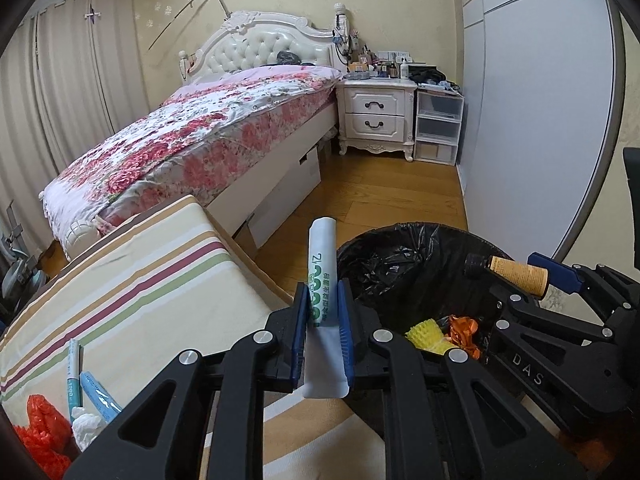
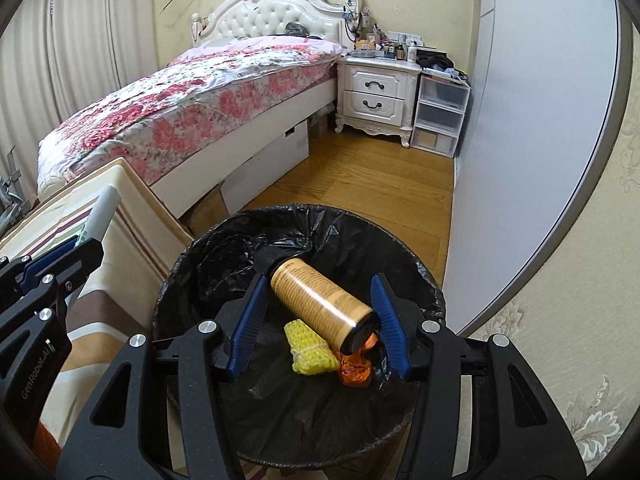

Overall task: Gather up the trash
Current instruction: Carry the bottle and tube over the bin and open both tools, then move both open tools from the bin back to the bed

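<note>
The left claw [image 1: 322, 308] is clenched on a white sachet [image 1: 320, 264] with green print, which stands upright between its blue pads over the edge of a striped cushion [image 1: 132, 280], just at 9 o'clock of the black-lined trash bin [image 2: 224, 248]. The right claw [image 2: 320, 320] hangs over the bin with its jaws spread wide. An orange bottle [image 2: 320, 304] with a black cap lies tilted between them, its base touching the right pad; whether it is gripped I cannot tell. Below it in the bin lie a yellow foam net [image 2: 308, 348] and an orange wrapper [image 2: 356, 368]. At 7 o'clock in the left view, two blue-white tubes [image 1: 86, 392], a red net [image 1: 40, 428] and white tissue [image 1: 86, 426] rest on the cushion.
</note>
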Action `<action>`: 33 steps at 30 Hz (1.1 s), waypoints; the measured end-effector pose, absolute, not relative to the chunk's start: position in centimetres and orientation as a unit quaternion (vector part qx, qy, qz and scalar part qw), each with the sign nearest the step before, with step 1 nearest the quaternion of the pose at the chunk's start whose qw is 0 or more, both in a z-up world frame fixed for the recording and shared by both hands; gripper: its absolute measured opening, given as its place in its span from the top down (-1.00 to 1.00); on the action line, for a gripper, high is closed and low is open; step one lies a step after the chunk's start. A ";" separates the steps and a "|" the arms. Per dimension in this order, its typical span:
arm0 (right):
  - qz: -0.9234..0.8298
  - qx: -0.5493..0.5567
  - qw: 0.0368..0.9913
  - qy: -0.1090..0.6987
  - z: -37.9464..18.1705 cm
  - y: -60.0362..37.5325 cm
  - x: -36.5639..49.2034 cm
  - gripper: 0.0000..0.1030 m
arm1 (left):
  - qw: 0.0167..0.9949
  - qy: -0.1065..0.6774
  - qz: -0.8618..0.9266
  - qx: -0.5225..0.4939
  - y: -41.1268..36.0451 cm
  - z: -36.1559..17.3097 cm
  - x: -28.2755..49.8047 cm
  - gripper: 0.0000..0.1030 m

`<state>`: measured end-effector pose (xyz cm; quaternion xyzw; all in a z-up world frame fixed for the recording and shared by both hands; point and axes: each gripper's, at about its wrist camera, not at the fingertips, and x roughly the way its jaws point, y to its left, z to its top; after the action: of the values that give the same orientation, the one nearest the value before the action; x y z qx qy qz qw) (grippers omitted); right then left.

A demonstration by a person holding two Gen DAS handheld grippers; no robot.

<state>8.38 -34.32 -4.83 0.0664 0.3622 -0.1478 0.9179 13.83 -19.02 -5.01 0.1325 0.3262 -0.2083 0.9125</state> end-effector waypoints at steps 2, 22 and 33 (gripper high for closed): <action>-0.148 0.067 0.918 0.363 -5.0 -34.7 8.6 -0.20 | 0.911 0.330 -0.207 0.136 -19.3 -5.3 13.9 0.39; -0.159 0.080 0.920 0.349 -3.8 -34.8 7.0 -0.24 | 0.924 0.322 -0.162 0.126 -16.9 -3.4 13.0 -0.41; -0.102 0.070 0.931 0.343 -1.9 -29.4 5.2 -0.24 | 0.936 0.318 -0.109 0.108 -9.8 -0.9 10.1 -0.42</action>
<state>5.24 -29.43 -1.85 0.0699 0.3430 -0.1025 0.9311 10.11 -9.81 -0.86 0.1076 0.3180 -0.1092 0.9356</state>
